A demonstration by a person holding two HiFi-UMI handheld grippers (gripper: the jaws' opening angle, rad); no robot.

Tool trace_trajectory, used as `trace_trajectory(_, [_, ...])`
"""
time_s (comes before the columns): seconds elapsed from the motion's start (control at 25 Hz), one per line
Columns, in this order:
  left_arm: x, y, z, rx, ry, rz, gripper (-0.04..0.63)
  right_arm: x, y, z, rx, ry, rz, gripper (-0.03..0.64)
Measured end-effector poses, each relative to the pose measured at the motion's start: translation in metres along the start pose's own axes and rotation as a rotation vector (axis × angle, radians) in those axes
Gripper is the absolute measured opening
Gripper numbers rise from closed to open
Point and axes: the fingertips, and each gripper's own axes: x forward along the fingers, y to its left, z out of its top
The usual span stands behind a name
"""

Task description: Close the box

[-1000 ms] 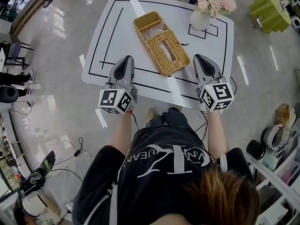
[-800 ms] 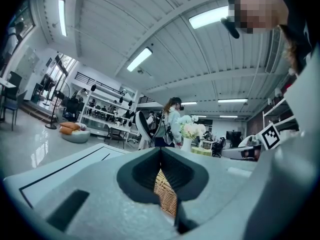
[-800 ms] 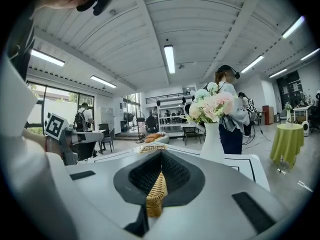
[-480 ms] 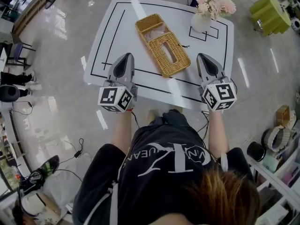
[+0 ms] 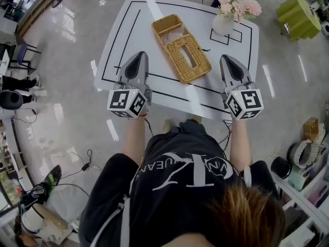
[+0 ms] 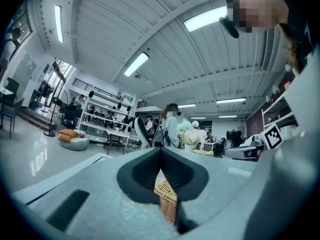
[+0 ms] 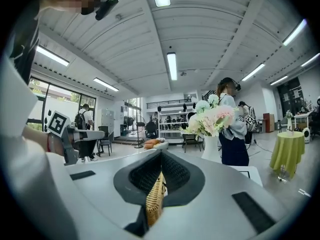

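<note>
Evidently unstarted: box (image 5: 177, 41) lies open ahead, between your left tongs (image 5: 140, 56) and right tongs (image 5: 228, 60), both closed, empty.

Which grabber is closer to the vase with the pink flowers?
Right. The right gripper is on the same side of the table as the vase, nearer the person. The left gripper is away across the basket.

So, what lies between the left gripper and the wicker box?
Nothing stands there: only bare white tabletop separates the left gripper from the wicker box. The head view shows this stretch.
</note>
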Motion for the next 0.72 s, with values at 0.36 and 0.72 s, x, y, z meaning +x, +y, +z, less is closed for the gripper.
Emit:
trace_trajectory(0.36, [0.003, 0.001, 0.017, 0.016, -0.033, -0.003, 0.011, 0.002, 0.0, 0.01, -0.01, -0.023, 0.0, -0.001])
trace_trajectory(0.72, [0.009, 0.005, 0.025, 0.012, -0.045, 0.008, 0.011, 0.008, -0.002, 0.018, -0.01, -0.039, 0.003, -0.002])
